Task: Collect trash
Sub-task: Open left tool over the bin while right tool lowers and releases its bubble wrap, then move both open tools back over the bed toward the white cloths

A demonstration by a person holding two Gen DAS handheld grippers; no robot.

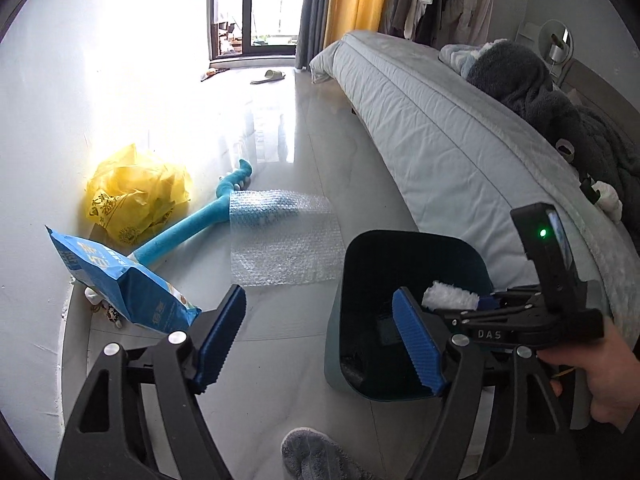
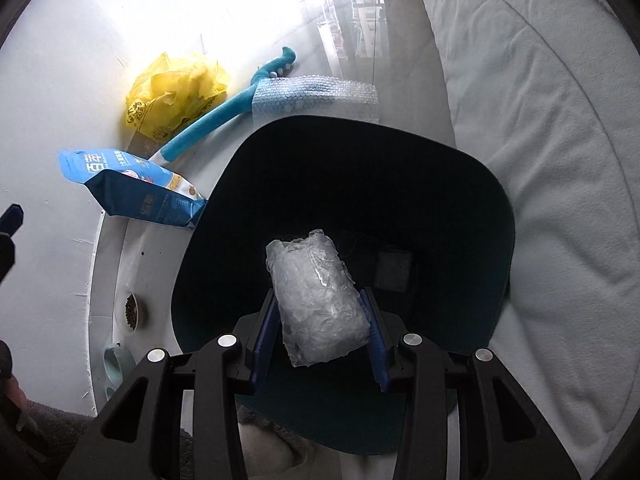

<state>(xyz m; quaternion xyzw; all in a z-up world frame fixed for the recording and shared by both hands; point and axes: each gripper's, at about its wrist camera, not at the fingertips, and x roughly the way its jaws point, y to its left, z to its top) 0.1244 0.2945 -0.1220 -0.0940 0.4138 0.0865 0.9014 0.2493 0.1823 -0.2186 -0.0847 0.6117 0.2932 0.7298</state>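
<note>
My right gripper [image 2: 319, 299] is shut on a crumpled wad of clear plastic wrap [image 2: 316, 280], held over the mouth of a dark teal bin [image 2: 256, 184]. In the left wrist view the same gripper [image 1: 486, 304] reaches over the bin [image 1: 384, 256] from the right, with the white wad [image 1: 450, 294] at its tip. My left gripper [image 1: 318, 296] hangs open above the floor just left of the bin, nothing between its blue pads [image 1: 222, 320]. On the floor lie a flat bubble wrap sheet [image 1: 284, 240], a yellow plastic bag [image 1: 136, 192] and a blue packet [image 1: 128, 280].
A bed [image 1: 440, 140] runs along the right, close beside the bin. A long blue plush toy [image 1: 192, 224] lies partly under the bubble wrap. A bowl of kibble [image 2: 131, 312] sits by the wall. A grey-socked foot [image 1: 312, 452] is at the bottom edge.
</note>
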